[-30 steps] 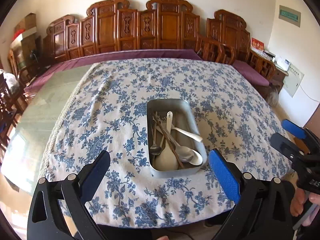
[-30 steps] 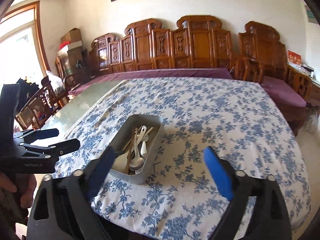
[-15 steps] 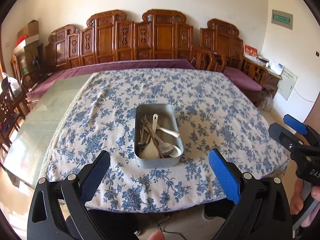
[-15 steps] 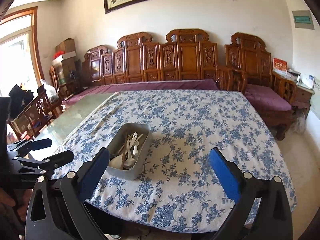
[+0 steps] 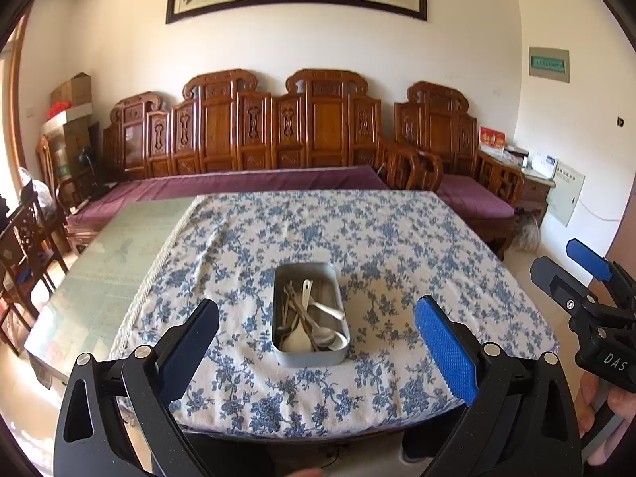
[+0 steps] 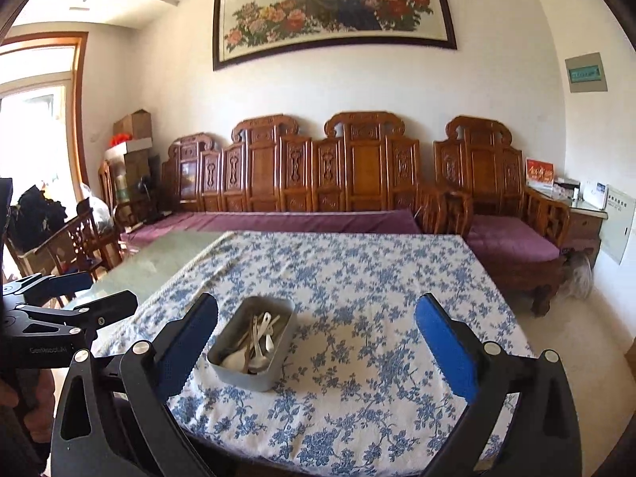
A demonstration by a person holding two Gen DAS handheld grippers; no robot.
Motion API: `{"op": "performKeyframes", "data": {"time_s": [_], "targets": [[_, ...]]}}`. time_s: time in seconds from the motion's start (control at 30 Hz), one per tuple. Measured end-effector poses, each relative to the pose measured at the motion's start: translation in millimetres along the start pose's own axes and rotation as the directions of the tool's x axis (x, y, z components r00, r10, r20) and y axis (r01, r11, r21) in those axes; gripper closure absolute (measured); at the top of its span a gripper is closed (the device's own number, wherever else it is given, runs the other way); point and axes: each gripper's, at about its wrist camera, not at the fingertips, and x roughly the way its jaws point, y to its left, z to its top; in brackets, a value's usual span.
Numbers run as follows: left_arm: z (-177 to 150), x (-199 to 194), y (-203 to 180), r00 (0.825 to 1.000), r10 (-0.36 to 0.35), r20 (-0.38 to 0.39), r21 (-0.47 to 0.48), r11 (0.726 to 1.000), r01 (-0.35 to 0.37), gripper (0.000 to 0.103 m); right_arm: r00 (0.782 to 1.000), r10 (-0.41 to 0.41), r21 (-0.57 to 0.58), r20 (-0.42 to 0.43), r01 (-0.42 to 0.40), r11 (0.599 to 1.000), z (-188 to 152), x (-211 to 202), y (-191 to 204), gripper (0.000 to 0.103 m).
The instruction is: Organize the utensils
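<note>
Utensils (image 5: 308,320), spoons and chopsticks piled together, are being held in a grey metal tray (image 5: 310,353) lying near the front edge of the blue-flowered tablecloth (image 5: 357,230). The left gripper (image 5: 316,351) is being held short of the table edge, its jaws spread wide and gripping nothing. The right gripper (image 6: 317,349) is being held likewise, jaws spread and empty, with the tray just inside its left finger. Carved wooden benches (image 6: 357,175) are being shown behind.
</note>
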Motion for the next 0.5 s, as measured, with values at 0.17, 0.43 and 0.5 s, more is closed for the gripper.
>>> {"op": "performKeyframes", "data": {"time_s": [0.17,0.43,0.5], "targets": [[3,-13,-2,0.999,0.001,0.036,-0.003,1.000,-0.001,0.008,1.000,-0.001,-0.003,0.027,0.001,1.000,5,-10,0,0.003],[5,-17,-4,0.999,0.013,0.044,-0.003,1.000,-0.013,0.008,0.999,-0.007,0.000,0.034,0.007,1.000,6,-13,-1,0.003],[5,-18,-5,0.999,0.014,0.045,-0.004,1.000,-0.014,0.008,0.999,-0.006,-0.001,0.033,0.006,1.000,6,-13,-1,0.003]]}}
